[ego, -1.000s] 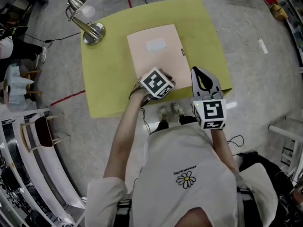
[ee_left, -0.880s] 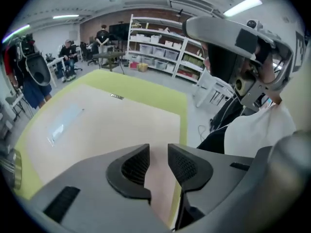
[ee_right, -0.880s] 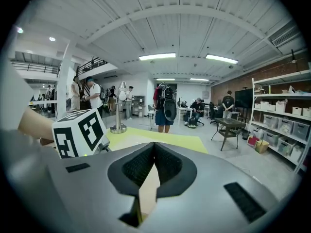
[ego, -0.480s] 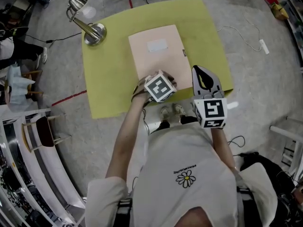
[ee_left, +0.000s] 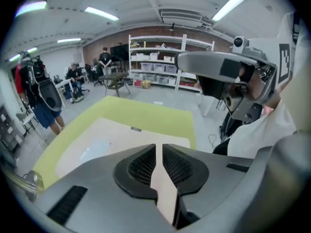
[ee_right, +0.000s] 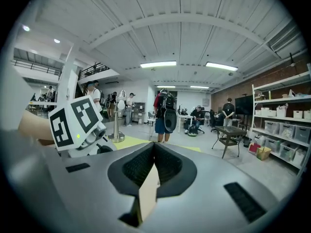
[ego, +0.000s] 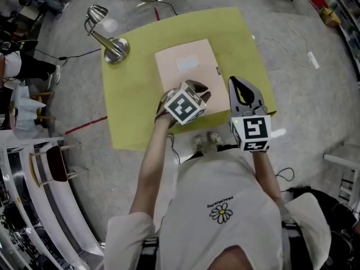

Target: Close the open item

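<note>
Pink folder (ego: 175, 75) flat, shut; L gripper (ee_left: 159, 148) fingers closing — empty; R gripper (ee_right: 154, 148) fingers together.

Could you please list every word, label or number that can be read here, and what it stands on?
None can be read for certain.
Shirt: a line of small print above the flower, too small to read.
Folder: a pale label and a small dark edge tab, both too blurred.
Marker cubes: square patterns only, no words.
</note>
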`<control>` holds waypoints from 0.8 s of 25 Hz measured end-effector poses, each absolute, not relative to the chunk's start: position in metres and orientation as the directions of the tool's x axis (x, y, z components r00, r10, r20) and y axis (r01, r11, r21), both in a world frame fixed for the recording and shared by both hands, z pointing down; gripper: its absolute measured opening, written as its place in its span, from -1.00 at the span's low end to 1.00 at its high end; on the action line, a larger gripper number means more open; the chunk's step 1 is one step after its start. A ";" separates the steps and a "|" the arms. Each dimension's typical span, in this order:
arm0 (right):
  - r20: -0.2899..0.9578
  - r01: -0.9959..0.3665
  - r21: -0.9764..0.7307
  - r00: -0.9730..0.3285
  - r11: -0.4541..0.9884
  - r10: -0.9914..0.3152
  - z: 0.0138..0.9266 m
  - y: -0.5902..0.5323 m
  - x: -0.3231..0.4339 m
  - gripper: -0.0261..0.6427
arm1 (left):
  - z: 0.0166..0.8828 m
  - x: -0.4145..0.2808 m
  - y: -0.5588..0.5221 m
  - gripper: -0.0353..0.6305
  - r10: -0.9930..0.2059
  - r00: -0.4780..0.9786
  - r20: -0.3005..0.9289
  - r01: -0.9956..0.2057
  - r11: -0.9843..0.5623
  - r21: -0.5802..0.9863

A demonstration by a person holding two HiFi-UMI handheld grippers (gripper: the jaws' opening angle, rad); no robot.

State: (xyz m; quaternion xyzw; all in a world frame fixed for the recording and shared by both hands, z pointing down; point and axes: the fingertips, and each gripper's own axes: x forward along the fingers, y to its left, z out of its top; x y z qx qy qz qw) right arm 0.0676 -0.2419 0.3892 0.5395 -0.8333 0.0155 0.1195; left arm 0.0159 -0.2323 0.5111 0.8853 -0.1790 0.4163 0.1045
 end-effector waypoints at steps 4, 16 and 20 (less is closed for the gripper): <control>0.181 -0.897 0.121 -0.400 0.424 -0.898 0.377 -0.245 0.064 -0.89 | 0.466 0.011 -0.257 -0.82 -0.375 0.631 0.679 -0.472 -0.880 -0.047; 0.112 -0.863 0.155 -0.469 0.481 -0.876 0.349 -0.238 0.037 -0.89 | 0.326 -0.050 -0.263 -0.85 -0.868 0.480 0.124 -0.846 -0.496 -0.197; 0.090 -0.842 0.185 -0.499 0.507 -0.862 0.344 -0.234 0.024 -0.89 | 0.306 -0.079 -0.246 -0.85 -0.939 0.344 -0.016 -0.925 -0.336 -0.177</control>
